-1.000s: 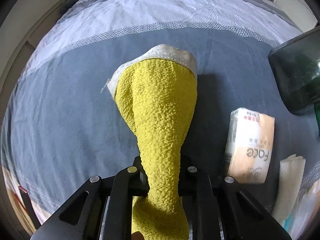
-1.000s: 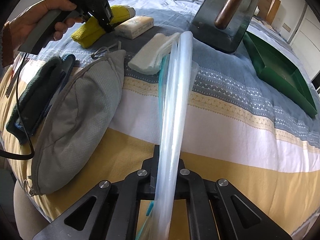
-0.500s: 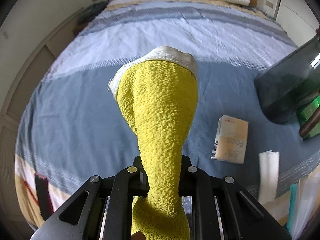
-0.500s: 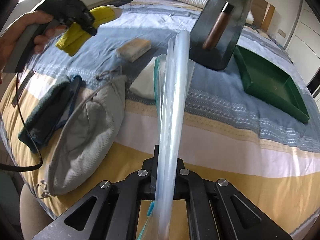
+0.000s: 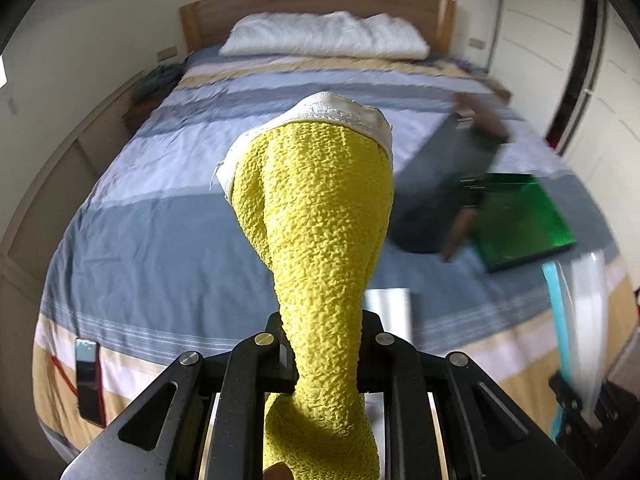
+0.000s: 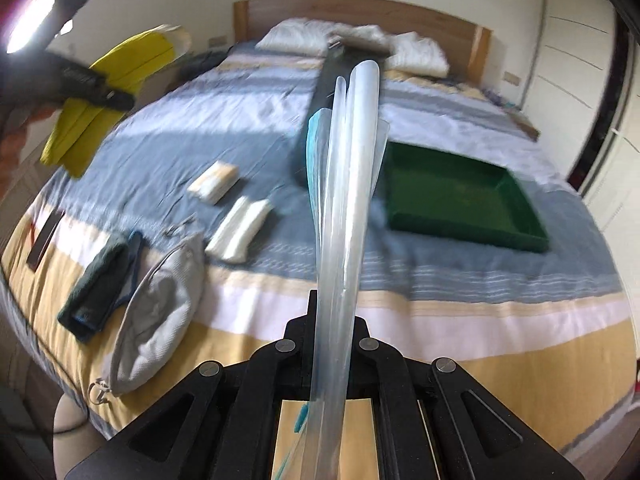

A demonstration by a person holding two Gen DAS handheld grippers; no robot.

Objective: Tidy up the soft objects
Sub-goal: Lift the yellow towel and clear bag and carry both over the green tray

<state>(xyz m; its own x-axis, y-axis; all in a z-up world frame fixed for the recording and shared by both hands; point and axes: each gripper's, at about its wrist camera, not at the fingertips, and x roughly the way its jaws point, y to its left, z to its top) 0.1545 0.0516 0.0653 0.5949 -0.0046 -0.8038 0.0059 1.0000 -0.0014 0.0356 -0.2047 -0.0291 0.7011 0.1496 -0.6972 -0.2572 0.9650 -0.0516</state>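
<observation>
My left gripper (image 5: 326,354) is shut on a yellow textured cloth (image 5: 320,220) with a white hem, held high above the bed; it also shows in the right wrist view (image 6: 108,92) at upper left. My right gripper (image 6: 334,346) is shut on a clear plastic zip bag (image 6: 348,200) with a teal strip, held upright above the bed's front edge. The bag also shows in the left wrist view (image 5: 580,312) at lower right.
On the striped bed lie a grey pouch (image 6: 156,316), a dark green towel (image 6: 100,284), a folded white cloth (image 6: 238,228), a tissue pack (image 6: 214,182), a green tray (image 6: 460,200), a dark box (image 5: 444,184) and a phone (image 5: 88,380). Pillows (image 5: 324,36) lie at the headboard.
Both grippers have risen well above the bed, the left with the yellow cloth and the right with the bag. The views now take in the headboard and pillows.
</observation>
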